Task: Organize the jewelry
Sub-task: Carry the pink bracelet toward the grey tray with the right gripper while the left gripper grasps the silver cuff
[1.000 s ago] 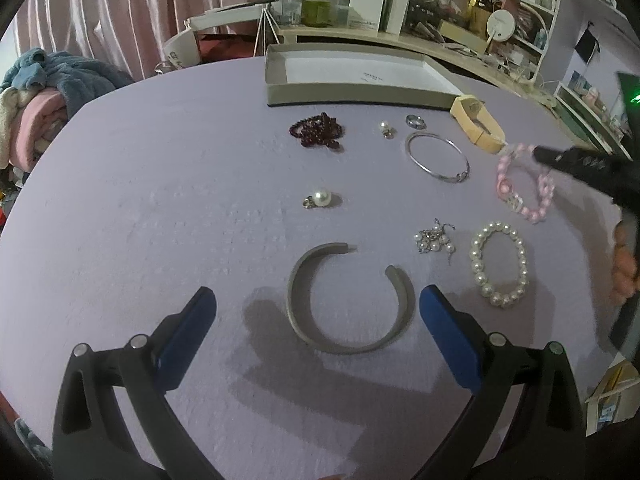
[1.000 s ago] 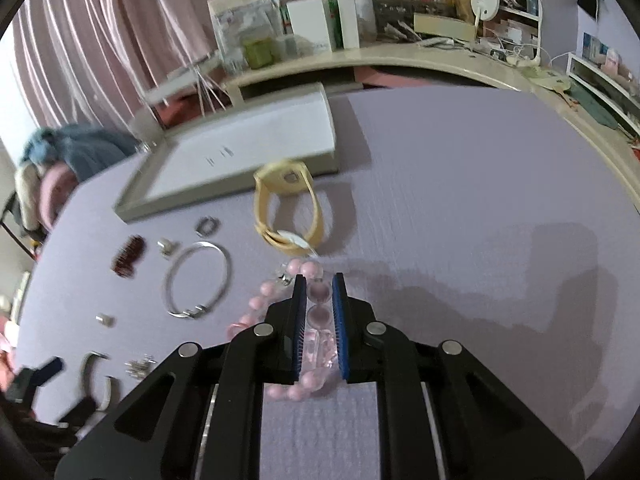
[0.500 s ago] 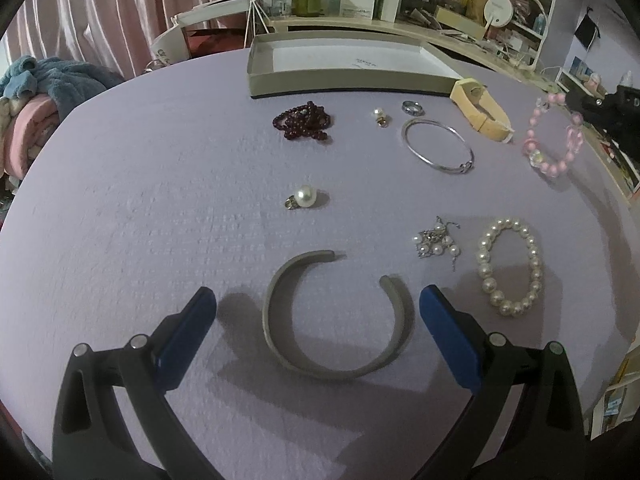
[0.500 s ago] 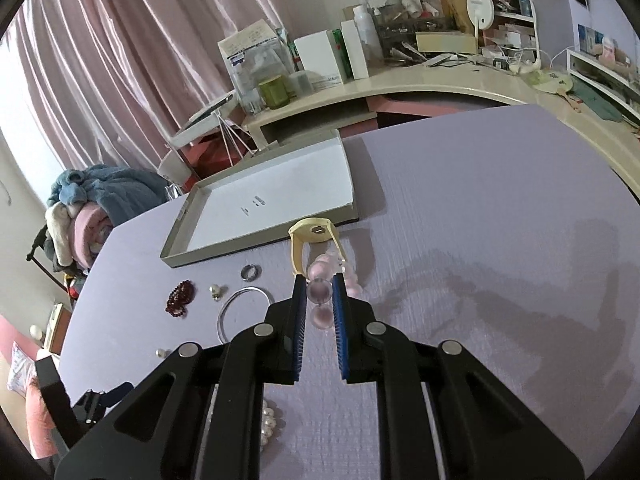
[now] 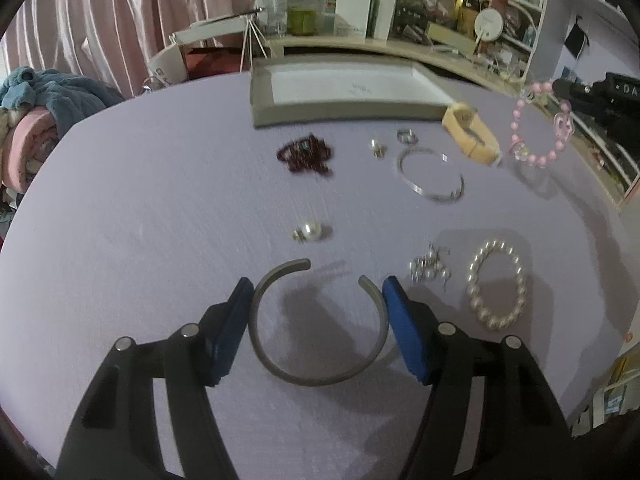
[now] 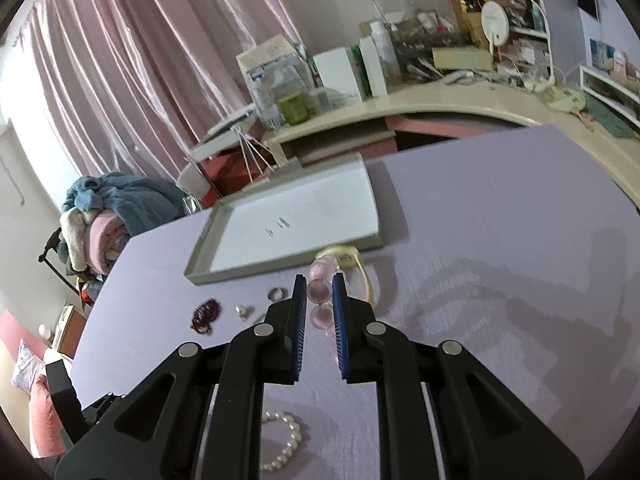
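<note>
My left gripper (image 5: 318, 294) has its blue pads on both sides of a grey open cuff bangle (image 5: 320, 364) that lies on the lilac table; the pads touch or nearly touch its outer edge. My right gripper (image 6: 320, 300) is shut on a pink bead bracelet (image 6: 319, 294), which hangs in the air at the right in the left wrist view (image 5: 538, 136). A shallow grey tray (image 5: 344, 110) with a white floor stands at the back of the table, also in the right wrist view (image 6: 280, 270).
On the table lie a dark red bead bracelet (image 5: 306, 156), a pearl pendant (image 5: 310, 232), a thin silver bangle (image 5: 430, 178), a ring (image 5: 406, 135), a yellow strap (image 5: 472, 138), pearl earrings (image 5: 430, 268) and a white pearl bracelet (image 5: 498, 284). Cluttered shelves stand behind.
My left gripper has closed in around the grey cuff. My right gripper has lifted the pink bracelet higher and carried it toward the tray.
</note>
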### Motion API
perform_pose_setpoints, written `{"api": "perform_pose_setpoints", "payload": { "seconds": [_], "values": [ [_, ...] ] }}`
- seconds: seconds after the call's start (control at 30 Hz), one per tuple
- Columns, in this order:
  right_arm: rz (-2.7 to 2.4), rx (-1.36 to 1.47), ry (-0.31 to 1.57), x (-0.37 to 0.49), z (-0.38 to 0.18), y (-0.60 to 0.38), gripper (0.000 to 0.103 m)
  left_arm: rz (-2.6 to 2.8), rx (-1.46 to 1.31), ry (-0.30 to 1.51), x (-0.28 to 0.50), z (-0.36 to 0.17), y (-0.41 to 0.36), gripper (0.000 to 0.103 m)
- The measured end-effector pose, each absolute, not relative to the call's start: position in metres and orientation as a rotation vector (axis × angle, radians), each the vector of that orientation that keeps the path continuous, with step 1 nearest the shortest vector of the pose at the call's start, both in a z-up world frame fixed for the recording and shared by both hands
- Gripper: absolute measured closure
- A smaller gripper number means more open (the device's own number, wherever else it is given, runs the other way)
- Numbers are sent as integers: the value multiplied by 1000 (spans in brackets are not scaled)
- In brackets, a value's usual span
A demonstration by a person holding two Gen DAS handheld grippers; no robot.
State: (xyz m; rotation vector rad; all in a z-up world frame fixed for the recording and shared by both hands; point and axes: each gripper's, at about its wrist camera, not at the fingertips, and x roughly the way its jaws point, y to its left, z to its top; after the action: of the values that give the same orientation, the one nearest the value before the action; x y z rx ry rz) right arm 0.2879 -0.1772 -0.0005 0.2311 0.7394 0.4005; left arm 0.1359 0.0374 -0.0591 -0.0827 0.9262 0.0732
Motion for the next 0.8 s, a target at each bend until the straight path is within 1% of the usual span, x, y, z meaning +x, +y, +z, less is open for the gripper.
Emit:
{"api": "perform_pose_setpoints", "payload": {
  "seconds": [0.23, 0.53, 0.67, 0.8],
  "values": [
    [428, 205, 684, 308, 23, -164, 89, 75, -68, 847, 158, -19, 52, 37],
    [438, 186, 654, 355, 43, -149, 89, 55, -36, 738, 239, 33, 70, 37],
    [446, 174, 667, 381, 43, -137, 89, 31, -35, 723, 281, 43, 71, 37],
    [453, 149, 696, 407, 34, -120, 89, 18, -34, 729, 318, 41, 72, 37]
  ]
}}
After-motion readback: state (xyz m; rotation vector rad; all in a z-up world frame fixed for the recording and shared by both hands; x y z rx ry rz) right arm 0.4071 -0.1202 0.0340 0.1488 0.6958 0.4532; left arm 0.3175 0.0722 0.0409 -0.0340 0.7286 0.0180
